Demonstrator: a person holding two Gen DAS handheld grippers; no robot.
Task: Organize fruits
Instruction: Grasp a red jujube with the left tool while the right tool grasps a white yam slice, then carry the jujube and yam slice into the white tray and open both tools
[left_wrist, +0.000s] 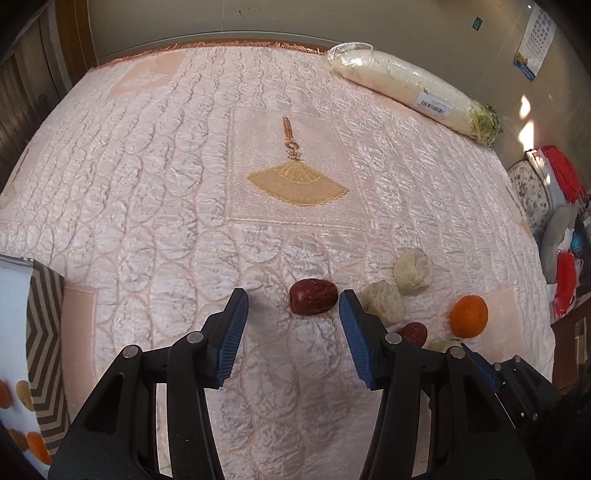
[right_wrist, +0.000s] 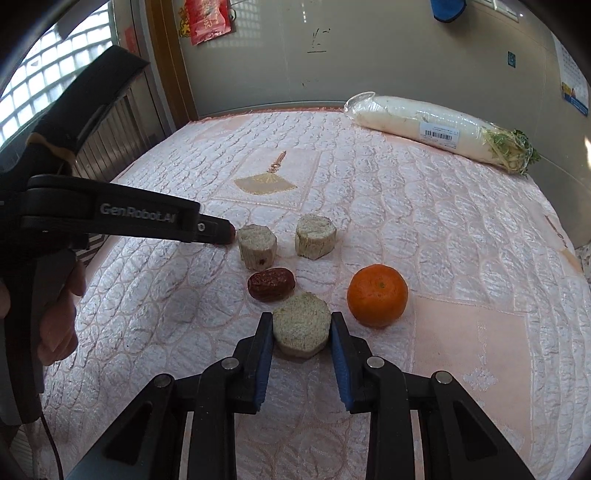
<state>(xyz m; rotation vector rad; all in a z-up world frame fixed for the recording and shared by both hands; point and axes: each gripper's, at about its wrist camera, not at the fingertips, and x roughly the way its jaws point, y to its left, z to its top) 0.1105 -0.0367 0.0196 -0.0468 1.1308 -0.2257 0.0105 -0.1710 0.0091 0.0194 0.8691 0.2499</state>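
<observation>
While the right tongs (right_wrist: 301, 328) pressed both pads against the nearest pale cut chunk (right_wrist: 301, 326), which sat on the quilted bedspread (right_wrist: 461, 258), the left tongs (left_wrist: 293, 302) stood partly open and empty, with a red date (left_wrist: 313, 296) between their tips and touching neither pad. Just beside that date lay two more pale chunks (left_wrist: 382, 301), a second date (right_wrist: 271, 283) and a mandarin (right_wrist: 377, 295), all crowded into one small cluster. In so tight a group, closing the left tongs could have nudged the neighbouring chunk at the right-hand tip, and the round date might have rolled out from the pads. The soft chunk in the right tongs could have crumbled under too hard a squeeze. A patterned box (left_wrist: 40, 332) printed with fruit showed at the left edge of the left wrist view. Toward the wrapped daikon (right_wrist: 436, 129) at the far side, the bedspread lay open and bare, leaving ample room to lift and carry.
</observation>
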